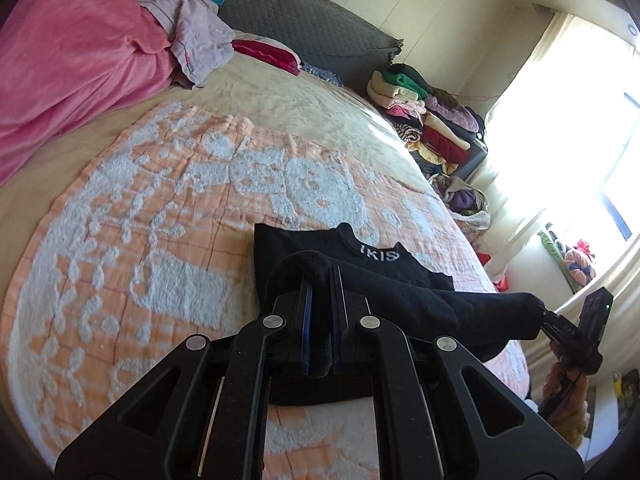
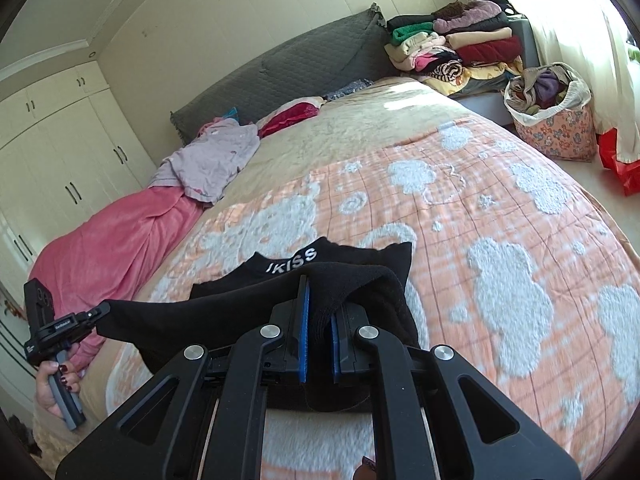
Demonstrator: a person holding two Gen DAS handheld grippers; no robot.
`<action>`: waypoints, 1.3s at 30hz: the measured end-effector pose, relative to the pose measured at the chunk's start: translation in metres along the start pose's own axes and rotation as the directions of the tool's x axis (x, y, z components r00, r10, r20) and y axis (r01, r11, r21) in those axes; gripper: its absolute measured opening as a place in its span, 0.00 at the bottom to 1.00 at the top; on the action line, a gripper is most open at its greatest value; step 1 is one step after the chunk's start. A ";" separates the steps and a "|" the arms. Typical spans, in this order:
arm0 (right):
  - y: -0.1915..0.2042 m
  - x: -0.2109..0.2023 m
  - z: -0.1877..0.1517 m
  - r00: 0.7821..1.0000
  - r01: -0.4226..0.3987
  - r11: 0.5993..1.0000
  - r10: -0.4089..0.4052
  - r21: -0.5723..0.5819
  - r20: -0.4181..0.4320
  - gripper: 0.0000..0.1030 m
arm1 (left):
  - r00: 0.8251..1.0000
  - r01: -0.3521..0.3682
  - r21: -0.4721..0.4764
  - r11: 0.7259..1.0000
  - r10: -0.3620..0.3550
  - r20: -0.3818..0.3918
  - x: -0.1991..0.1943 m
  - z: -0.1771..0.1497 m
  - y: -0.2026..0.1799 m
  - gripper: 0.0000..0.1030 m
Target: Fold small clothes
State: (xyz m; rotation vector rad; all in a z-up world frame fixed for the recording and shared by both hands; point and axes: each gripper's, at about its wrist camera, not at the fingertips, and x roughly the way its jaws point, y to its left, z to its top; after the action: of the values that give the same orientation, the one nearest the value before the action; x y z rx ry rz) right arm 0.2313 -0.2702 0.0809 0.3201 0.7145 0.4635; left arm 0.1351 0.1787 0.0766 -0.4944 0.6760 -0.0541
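Observation:
A small black garment (image 1: 400, 280) with white "KISS" lettering at its neck lies on the orange and white blanket (image 1: 160, 220) on the bed; it also shows in the right wrist view (image 2: 360, 264). My left gripper (image 1: 322, 276) is shut on one end of a lifted fold of it. My right gripper (image 2: 320, 292) is shut on the other end. The fold stretches between them above the flat part near the collar. The right gripper shows at the fold's end in the left view (image 1: 546, 314), and the left one in the right view (image 2: 102, 310).
A pink blanket (image 1: 68, 64) and a lilac garment (image 1: 200, 40) lie at the head of the bed by the grey headboard (image 1: 300, 16). A stack of folded clothes (image 2: 460, 44) and a floral bag of clothes (image 2: 552, 120) stand beside the bed near the window.

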 end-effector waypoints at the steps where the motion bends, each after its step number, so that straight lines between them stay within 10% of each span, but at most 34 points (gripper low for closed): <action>1: -0.003 0.006 0.003 1.000 0.001 1.000 -0.001 0.009 -0.005 0.07 | 1.000 -0.007 0.002 1.000 0.007 -0.003 0.004 0.003 0.000 0.02; 25: -0.025 0.083 0.003 0.983 0.128 0.992 -0.124 0.016 -0.132 0.08 | 0.984 -0.145 0.075 0.987 0.151 -0.091 0.083 0.010 0.006 0.02; 28: -0.027 0.086 0.000 0.980 0.144 0.989 -0.140 0.018 -0.140 0.17 | 0.983 -0.149 0.078 0.986 0.156 -0.095 0.088 0.008 0.007 0.02; 31: -0.029 0.082 -0.001 0.979 0.163 0.986 -0.158 0.028 -0.126 0.49 | 0.983 -0.149 0.084 0.985 0.157 -0.092 0.088 0.007 0.007 0.04; 39: -0.019 0.063 -0.003 0.977 0.197 0.980 -0.199 -0.031 -0.073 0.61 | 0.984 -0.171 0.120 0.978 0.176 -0.034 0.070 0.008 -0.005 0.34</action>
State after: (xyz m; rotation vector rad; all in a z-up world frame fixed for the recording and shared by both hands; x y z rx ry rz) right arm 0.2765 -0.2541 0.0354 0.2072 0.8051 0.2957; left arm 0.1950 0.1634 0.0428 -0.3214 0.7528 0.0595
